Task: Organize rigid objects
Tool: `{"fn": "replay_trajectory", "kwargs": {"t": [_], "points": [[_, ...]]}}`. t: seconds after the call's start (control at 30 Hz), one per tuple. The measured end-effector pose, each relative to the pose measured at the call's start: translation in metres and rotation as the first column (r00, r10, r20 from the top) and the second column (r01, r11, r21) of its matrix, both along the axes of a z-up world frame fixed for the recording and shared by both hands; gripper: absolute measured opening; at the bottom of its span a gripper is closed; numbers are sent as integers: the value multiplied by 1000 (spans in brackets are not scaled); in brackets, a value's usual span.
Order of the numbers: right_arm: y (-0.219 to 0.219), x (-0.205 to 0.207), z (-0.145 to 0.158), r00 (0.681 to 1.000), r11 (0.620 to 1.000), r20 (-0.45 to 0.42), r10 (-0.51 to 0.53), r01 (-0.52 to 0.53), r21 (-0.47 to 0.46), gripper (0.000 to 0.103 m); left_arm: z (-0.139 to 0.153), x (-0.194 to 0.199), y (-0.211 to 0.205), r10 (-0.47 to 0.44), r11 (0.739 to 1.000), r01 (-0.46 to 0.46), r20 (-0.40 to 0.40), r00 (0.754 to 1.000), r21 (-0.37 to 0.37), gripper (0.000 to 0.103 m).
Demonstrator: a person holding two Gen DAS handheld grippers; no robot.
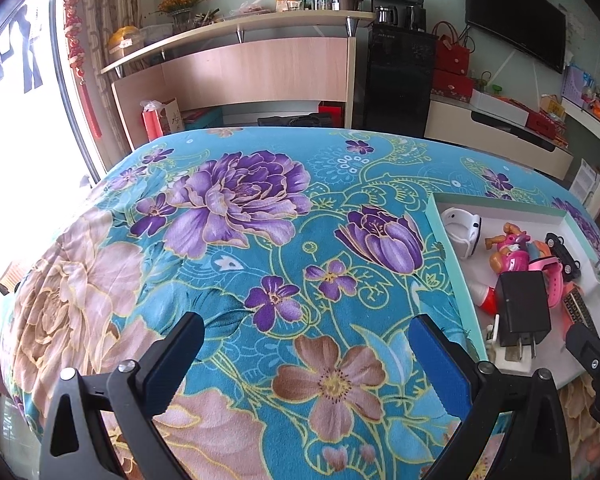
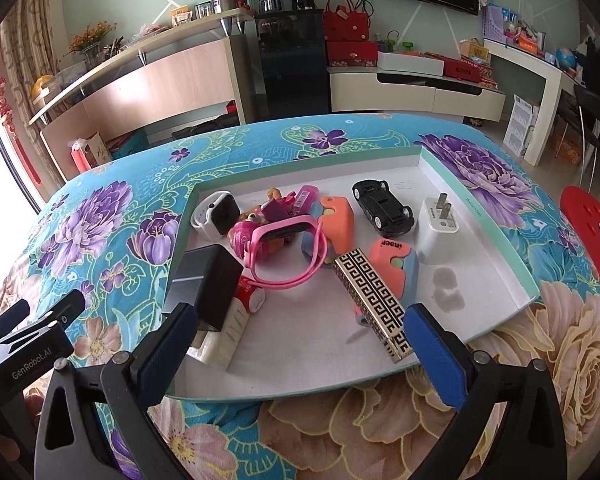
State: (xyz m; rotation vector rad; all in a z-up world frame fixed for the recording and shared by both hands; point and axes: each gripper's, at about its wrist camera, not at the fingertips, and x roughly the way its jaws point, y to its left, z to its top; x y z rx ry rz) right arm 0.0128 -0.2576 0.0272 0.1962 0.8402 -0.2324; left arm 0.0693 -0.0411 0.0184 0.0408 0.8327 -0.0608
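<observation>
A shallow white tray (image 2: 308,172) with a teal rim lies on the floral cloth. In it are a white smartwatch (image 2: 216,216), a pink watch (image 2: 288,256), a pink toy figure (image 2: 260,216), a black toy car (image 2: 382,208), a white plug (image 2: 438,228), a black charger (image 2: 208,280), a gold-and-black patterned box (image 2: 376,300) and two orange-blue cases (image 2: 336,224). My right gripper (image 2: 300,312) stands wide open over the tray's near end, with nothing pressed between its pads. My left gripper (image 1: 306,322) is open over bare cloth, left of the tray (image 1: 448,260).
The teal floral cloth (image 1: 260,208) covers the whole table and drops off at the far edge. A red stool (image 2: 584,216) stands beyond the table's right side. Wooden shelving and a black cabinet (image 1: 396,80) are behind the table.
</observation>
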Motion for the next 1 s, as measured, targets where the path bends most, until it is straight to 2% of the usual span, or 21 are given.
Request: {"fn": "replay_trajectory", "kwargs": {"t": [0.17, 0.43, 1.0], "points": [[2, -12, 2, 1000, 1000, -6, -6, 6, 1, 103, 3, -15, 2, -19, 1000, 19, 15, 1000, 7, 103], [11, -29, 2, 999, 1000, -43, 14, -15, -12, 103, 1, -38, 8, -66, 998, 67, -19, 998, 17, 103], [28, -57, 6, 996, 998, -69, 49, -52, -33, 103, 7, -73, 28, -60, 997, 62, -30, 998, 54, 103]]}}
